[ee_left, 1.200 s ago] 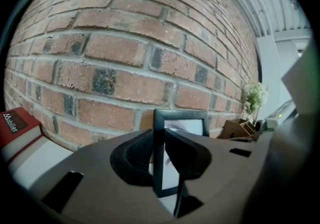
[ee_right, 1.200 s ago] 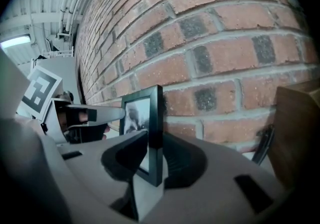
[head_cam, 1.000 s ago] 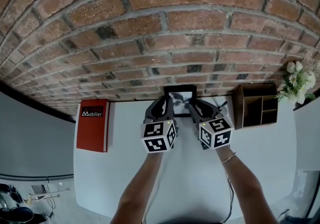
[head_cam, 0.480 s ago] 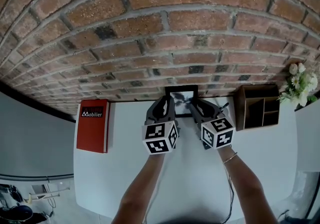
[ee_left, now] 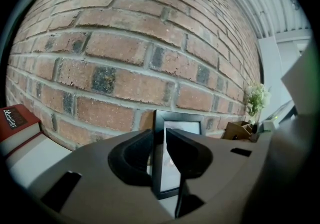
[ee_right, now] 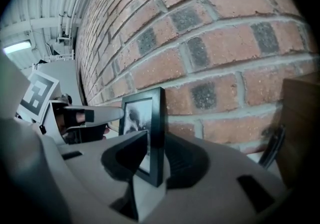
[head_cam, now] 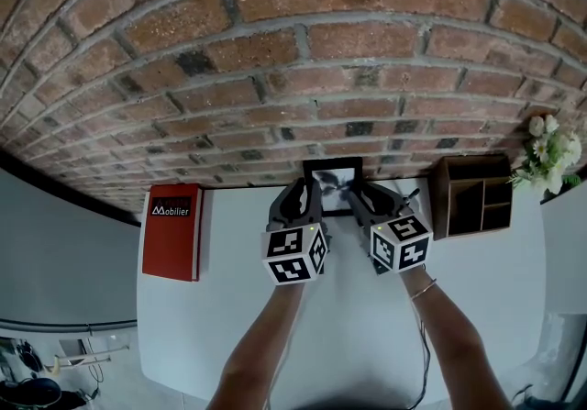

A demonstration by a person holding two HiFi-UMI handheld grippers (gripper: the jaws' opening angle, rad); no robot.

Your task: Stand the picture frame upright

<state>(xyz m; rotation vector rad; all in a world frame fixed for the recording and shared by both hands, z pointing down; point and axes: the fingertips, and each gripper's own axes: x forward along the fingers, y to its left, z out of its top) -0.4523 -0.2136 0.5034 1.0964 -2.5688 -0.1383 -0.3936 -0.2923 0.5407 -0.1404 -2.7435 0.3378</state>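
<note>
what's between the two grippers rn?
The frame, standing by the wall, as the head view shows. Left gripper straddles its left edge, jaws having just been opening; right gripper straddles its right edge.

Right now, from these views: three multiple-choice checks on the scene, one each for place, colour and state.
1. The red book lies on the table:
A) left of the picture frame
B) right of it
C) under it

2. The frame's border is:
A) white
B) black
C) red

3. The frame is:
A) lying flat on the table
B) standing upright at the foot of the brick wall
C) hanging high on the wall

Answers:
1 A: the head view shows the book at the table's left edge and the frame at the middle.
2 B: both gripper views show a black border around the picture.
3 B: its bottom edge rests on the table and its face stands vertical by the bricks.
</note>
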